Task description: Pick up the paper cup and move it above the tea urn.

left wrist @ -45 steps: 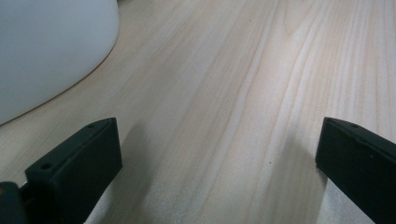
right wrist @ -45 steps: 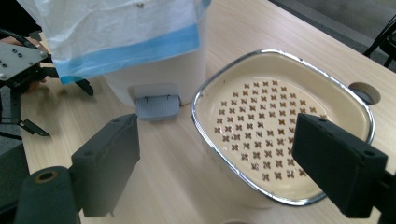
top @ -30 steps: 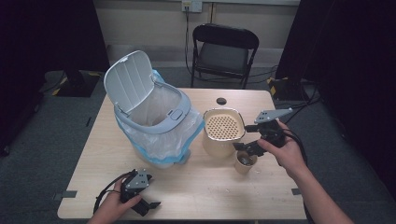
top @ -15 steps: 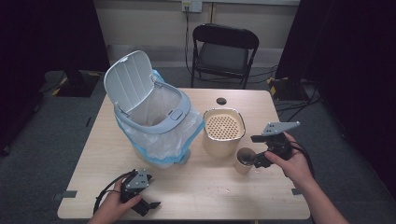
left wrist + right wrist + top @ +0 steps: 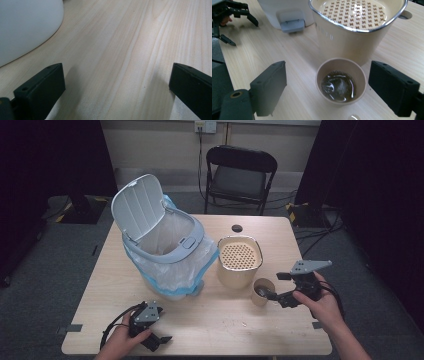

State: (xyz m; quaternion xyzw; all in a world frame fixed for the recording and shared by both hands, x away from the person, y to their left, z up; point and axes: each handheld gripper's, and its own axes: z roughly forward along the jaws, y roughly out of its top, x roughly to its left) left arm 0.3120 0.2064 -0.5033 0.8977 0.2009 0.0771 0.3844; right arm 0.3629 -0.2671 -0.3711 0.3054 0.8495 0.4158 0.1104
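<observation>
At the lower right of the high view, the right hand-held gripper (image 5: 274,296) sits level with the cup (image 5: 261,291), its jaws spread wide and holding nothing. In the right gripper view the cup (image 5: 341,81) stands upright on the tabletop (image 5: 294,65) in the middle of the frame, between the two jaws but touching neither, and just in front of the strainer pot (image 5: 357,27). Dark liquid with something pale in it fills the bottom of the cup.

The left hand-held gripper (image 5: 156,339) rests at the lower left of the high view, well apart from the cup, its jaws likewise released and empty over bare wood in the left gripper view. The bin (image 5: 165,247) with its lid up stands at centre left, its white wall filling the upper left corner of the left gripper view.

The risk I see lies in the closing. The cup looks like thin paper, so a hard squeeze could buckle the wall and push liquid over the rim. The cup also sits nearer the right jaw than the left; if that jaw meets it first, it could shove the cup sideways or tip it. A small wet spot (image 5: 353,117) already shows at the bottom edge of the right gripper view. Lifting with a tilt, so close to the strainer pot, could knock the rim and spill.
</observation>
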